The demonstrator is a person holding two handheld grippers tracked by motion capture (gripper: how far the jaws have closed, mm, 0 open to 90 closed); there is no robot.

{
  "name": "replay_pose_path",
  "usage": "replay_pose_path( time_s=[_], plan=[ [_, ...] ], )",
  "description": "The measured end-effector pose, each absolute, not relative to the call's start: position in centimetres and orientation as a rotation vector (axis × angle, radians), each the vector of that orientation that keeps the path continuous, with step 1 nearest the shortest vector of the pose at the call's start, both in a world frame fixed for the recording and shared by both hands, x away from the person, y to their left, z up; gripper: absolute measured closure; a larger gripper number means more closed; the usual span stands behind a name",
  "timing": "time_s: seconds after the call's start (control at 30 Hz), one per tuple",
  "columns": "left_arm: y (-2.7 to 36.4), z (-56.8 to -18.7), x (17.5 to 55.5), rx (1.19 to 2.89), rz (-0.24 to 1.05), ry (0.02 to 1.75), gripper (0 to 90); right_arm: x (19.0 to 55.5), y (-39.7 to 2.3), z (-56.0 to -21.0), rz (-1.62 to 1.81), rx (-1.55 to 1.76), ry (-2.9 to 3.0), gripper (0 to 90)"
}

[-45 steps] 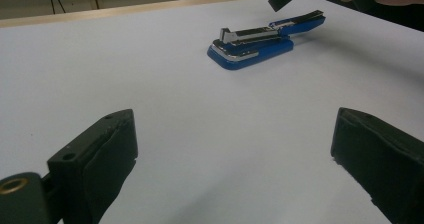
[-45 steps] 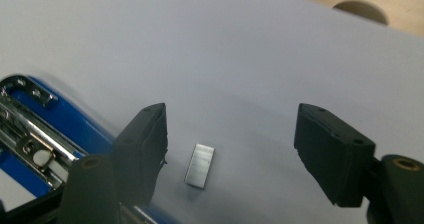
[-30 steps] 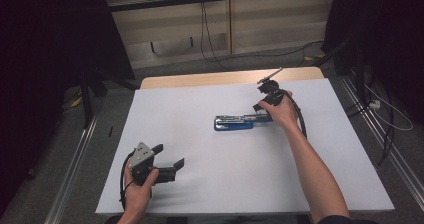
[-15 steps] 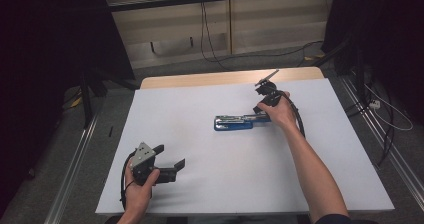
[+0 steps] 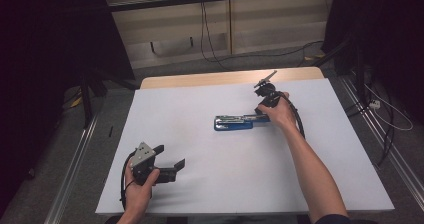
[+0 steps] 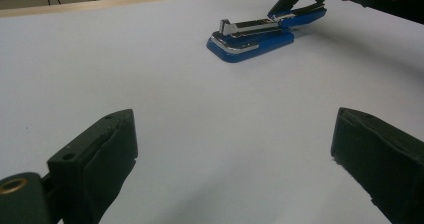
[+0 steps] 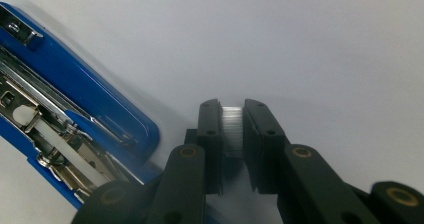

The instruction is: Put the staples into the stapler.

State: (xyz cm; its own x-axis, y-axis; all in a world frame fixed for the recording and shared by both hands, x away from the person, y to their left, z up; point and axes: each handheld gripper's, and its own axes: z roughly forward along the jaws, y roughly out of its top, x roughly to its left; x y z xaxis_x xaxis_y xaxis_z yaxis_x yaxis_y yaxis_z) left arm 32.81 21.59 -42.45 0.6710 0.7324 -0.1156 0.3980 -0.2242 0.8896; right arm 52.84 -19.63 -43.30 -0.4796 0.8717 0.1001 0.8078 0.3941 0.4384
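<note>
Left gripper [image 5: 170, 165] rested near the worktop [image 5: 200, 184] edge, jaws spread, nothing between. Farther out, mid-worktop, blue stapler [image 5: 233, 122] lay flipped open. Right gripper [image 7: 233, 129], jaws just closing, pinched a pale strip of staples [image 7: 231, 126] beside it. Strip likely light, brittle; take by its flat sides, gently

left claw [image 5: 170, 160]: black, grey three-cornered top plate, black cable | right claw [image 7: 233, 129]: black jaws, brass-coloured pivot screws | forearms bare, dark sleeve edge at right arm
</note>
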Motion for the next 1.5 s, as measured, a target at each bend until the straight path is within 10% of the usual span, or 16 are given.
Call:
replay_pose_path(
  time_s=[1.5],
  plan=[
    [21.8,-42.4,32.6,1.843,0.424,0.902,5.1,51.0,-19.8,-40.0,0.966,1.354,2.392,79.4]
  ],
)
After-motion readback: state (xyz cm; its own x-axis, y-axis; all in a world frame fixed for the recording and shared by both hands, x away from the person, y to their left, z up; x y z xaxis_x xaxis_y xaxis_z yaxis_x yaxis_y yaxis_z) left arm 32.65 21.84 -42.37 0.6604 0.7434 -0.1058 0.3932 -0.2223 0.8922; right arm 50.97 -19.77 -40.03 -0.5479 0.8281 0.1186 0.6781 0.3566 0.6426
